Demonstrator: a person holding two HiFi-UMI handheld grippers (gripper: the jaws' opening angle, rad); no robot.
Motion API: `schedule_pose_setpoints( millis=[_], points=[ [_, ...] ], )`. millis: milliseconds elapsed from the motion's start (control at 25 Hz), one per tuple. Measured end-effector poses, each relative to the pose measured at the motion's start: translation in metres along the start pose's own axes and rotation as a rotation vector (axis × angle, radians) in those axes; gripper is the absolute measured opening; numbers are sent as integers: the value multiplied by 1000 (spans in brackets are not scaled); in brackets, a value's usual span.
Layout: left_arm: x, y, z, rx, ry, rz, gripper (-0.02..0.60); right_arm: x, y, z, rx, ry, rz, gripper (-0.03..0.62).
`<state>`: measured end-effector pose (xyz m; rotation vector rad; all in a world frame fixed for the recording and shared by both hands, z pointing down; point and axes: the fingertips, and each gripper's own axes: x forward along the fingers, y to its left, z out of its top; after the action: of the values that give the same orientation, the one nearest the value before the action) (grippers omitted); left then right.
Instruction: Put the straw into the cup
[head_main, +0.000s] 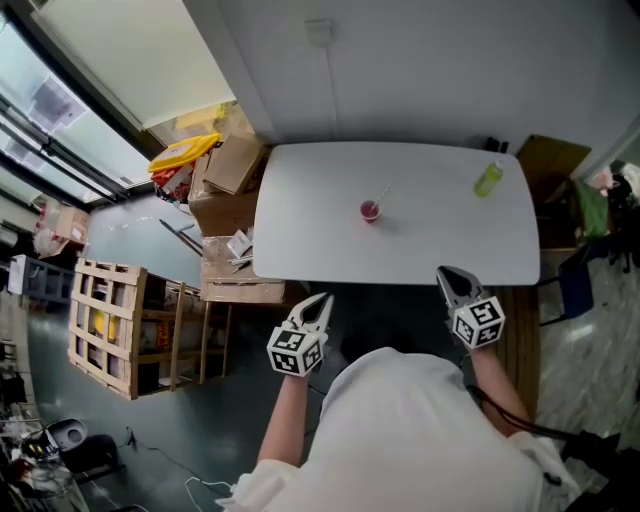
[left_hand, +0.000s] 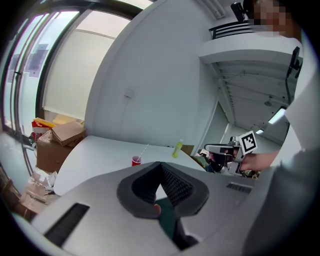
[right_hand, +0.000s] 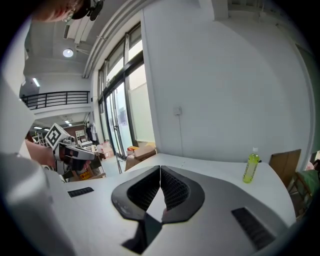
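Straw (head_main: 382, 196) stands tilted in the red cup (head_main: 370, 210), its upper end leaning out over the rim; the cup sits near the middle of the white worktop (head_main: 420, 240). Judged from this, insertion is done and nothing obvious is left. My left gripper (head_main: 322, 298) and right gripper (head_main: 447, 272) hang off the near edge, well apart from the cup, each with jaws closed tip to tip on nothing. Green bottle (head_main: 488, 179) at the far right corner, untouched.
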<state>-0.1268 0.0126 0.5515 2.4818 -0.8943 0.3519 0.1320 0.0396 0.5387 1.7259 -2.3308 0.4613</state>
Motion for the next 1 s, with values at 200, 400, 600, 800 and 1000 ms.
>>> schedule_pose_setpoints(
  millis=[200,400,600,800,1000],
  points=[
    [3,-13,2,-1,-9,22,2,-11,-12,-3,-2,6,23,35],
    [3,-22,3,-2,-20,35,2,-16,-20,-5,5,6,26,35],
    [4,-27,7,1,-34,43,2,-15,-21,-5,10,4,41,35],
    [3,-27,7,1,-38,52,2,-11,-20,-5,5,3,56,35],
    [3,-26,6,-3,-38,59,2,-9,-20,-5,4,5,59,35]
  ],
)
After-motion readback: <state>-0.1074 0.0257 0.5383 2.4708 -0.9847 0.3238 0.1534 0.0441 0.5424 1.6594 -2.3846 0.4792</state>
